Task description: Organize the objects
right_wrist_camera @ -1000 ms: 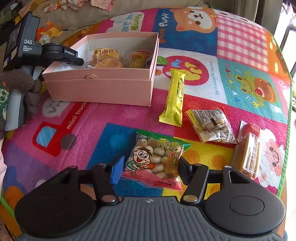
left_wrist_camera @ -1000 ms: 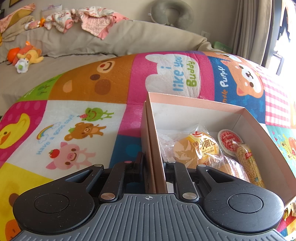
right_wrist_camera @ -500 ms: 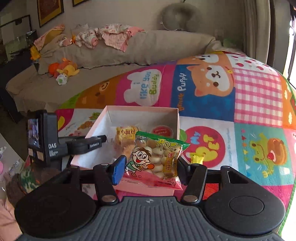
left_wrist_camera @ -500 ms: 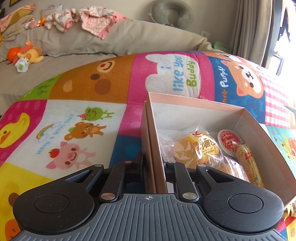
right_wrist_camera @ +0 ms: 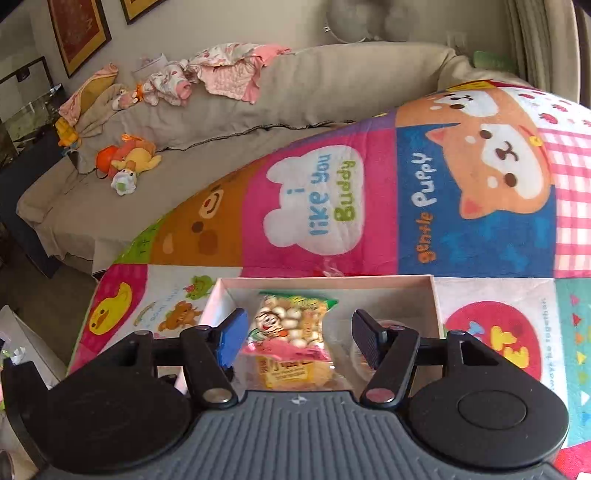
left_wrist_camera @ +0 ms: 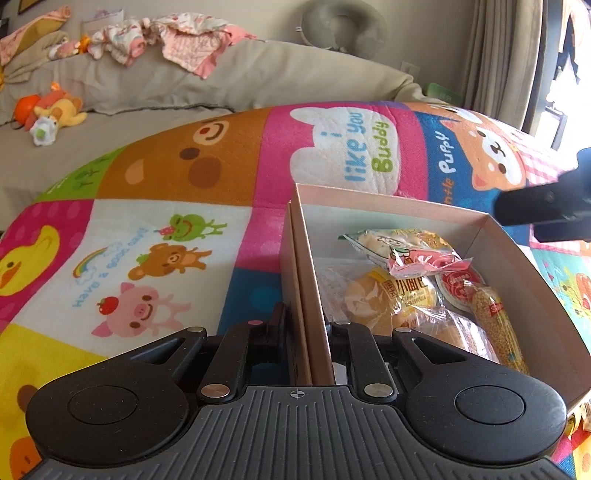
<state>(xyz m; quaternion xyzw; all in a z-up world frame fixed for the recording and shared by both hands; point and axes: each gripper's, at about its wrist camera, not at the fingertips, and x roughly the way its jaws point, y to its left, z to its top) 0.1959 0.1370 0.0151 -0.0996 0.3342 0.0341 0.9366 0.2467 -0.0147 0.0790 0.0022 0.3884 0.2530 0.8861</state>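
Snack bag [right_wrist_camera: 291, 325] half-hidden between opening right hand-held gripper [right_wrist_camera: 299, 339], left hand-held gripper [left_wrist_camera: 308, 325] clamping box wall [left_wrist_camera: 314, 295].

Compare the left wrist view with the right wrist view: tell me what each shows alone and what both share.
Left wrist only: the left claw shut on the pink box's side wall, and a yellow grain stick inside. Right wrist only: the right claw, its jaws opening around the cartoon snack bag without pressing it, and framed pictures on the wall. Both: box, snack bag, sofa.
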